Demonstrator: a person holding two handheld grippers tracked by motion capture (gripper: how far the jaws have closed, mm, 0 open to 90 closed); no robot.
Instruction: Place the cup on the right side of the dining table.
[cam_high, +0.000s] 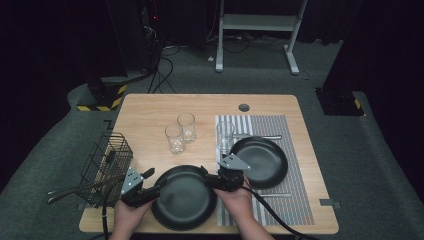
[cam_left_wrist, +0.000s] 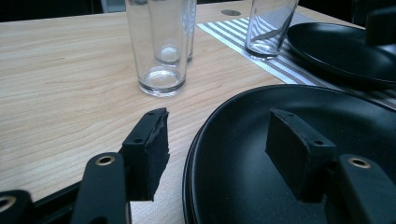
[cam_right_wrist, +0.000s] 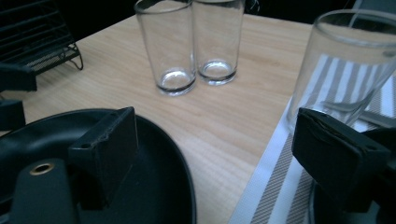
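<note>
A black plate (cam_high: 184, 200) lies at the front middle of the wooden table (cam_high: 150, 110). My left gripper (cam_high: 152, 182) is at its left rim and is open. In the left gripper view, the left gripper (cam_left_wrist: 219, 149) has one jaw outside the rim and the other over the plate (cam_left_wrist: 243, 140). My right gripper (cam_high: 210, 177) is at the plate's right rim, also open. In the right gripper view, the right gripper (cam_right_wrist: 224, 154) has one jaw above the plate (cam_right_wrist: 154, 186) and the other over the striped placemat (cam_right_wrist: 275, 186). Neither gripper's jaws press on the rim.
A second black plate (cam_high: 260, 160) lies on the placemat (cam_high: 295, 200) with a glass (cam_high: 225, 135) behind it. Two more glasses (cam_high: 174, 138) (cam_high: 186, 126) stand mid-table. A wire basket (cam_high: 105, 160) holding long utensils (cam_high: 75, 189) sits at the left edge. Cutlery (cam_high: 265, 136) lies on the mat.
</note>
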